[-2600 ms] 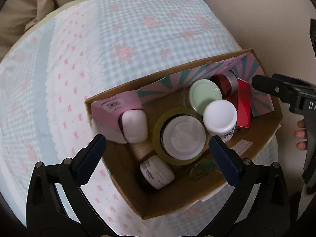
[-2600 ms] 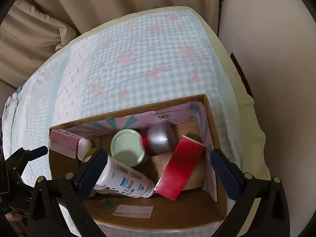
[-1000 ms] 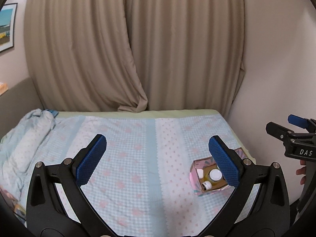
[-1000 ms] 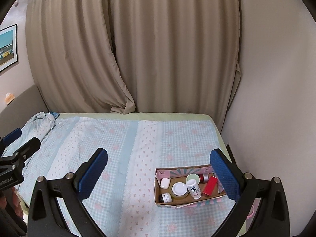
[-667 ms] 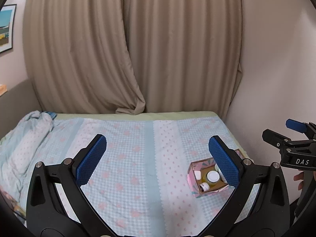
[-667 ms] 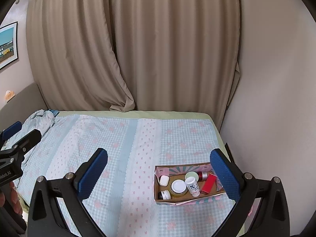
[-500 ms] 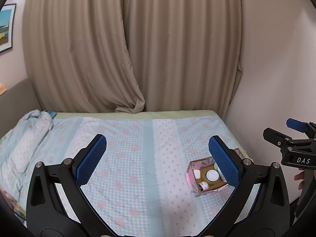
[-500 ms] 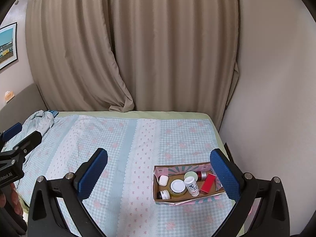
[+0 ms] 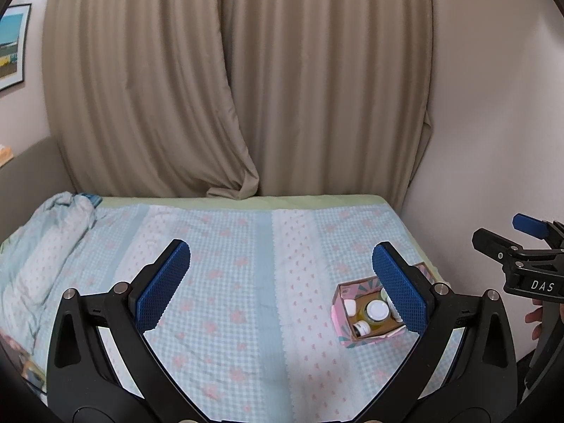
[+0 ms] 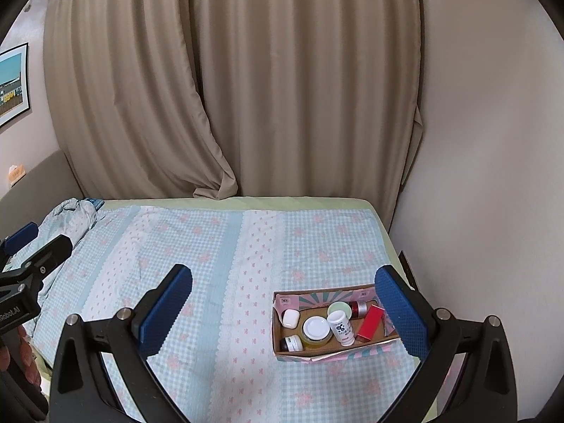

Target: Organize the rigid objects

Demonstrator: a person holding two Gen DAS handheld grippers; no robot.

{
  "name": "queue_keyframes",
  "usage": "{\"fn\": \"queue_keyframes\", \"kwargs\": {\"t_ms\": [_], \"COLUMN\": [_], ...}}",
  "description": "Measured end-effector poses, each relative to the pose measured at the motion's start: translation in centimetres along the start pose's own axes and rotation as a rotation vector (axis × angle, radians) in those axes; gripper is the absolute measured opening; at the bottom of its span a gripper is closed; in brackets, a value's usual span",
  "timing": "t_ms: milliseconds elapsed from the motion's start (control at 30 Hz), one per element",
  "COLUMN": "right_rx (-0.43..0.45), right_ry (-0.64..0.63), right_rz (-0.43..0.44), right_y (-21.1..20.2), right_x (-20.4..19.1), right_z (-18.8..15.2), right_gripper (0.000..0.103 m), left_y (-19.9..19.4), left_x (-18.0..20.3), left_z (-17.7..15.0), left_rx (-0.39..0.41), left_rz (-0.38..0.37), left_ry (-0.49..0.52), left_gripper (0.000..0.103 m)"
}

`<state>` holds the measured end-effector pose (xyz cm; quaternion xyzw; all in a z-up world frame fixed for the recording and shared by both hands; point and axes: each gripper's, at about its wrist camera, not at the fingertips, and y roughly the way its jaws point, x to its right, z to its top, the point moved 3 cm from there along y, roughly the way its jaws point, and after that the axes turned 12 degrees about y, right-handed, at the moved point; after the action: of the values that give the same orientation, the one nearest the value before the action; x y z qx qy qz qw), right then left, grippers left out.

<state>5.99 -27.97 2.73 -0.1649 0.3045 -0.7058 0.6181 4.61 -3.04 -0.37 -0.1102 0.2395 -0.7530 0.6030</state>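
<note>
At far left a framed picture (image 10: 12,83) hangs on the wall above a bunched quilt (image 10: 67,220). Beige curtains (image 10: 246,88) fill the upper centre over the blue gingham bedspread (image 10: 218,246). The left gripper (image 9: 282,285) and right gripper (image 10: 283,308) both stand spread, holding nothing. The cardboard box (image 10: 328,350) of jars sits lower right, near the bare wall (image 10: 486,176).

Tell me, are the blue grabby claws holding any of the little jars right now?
No. The left gripper and right gripper are both open and hold nothing. All the jars sit in the cardboard box on the bed.
</note>
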Motion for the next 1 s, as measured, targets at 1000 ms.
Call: {"fn": "queue_keyframes", "kwargs": {"t_ms": [1000], "right_rx": [0.000], "right_ry": [0.000], "right_rz": [-0.005], "right_y": [-0.29], "right_x": [-0.16], "right_z": [-0.13], "right_gripper": [0.103], "left_y": [-0.62], "left_x": [-0.65], "left_z": [-0.45], "left_rx": [0.016], "left_rz": [0.028], "left_ry": [0.017], "left_gripper": [0.103]}}
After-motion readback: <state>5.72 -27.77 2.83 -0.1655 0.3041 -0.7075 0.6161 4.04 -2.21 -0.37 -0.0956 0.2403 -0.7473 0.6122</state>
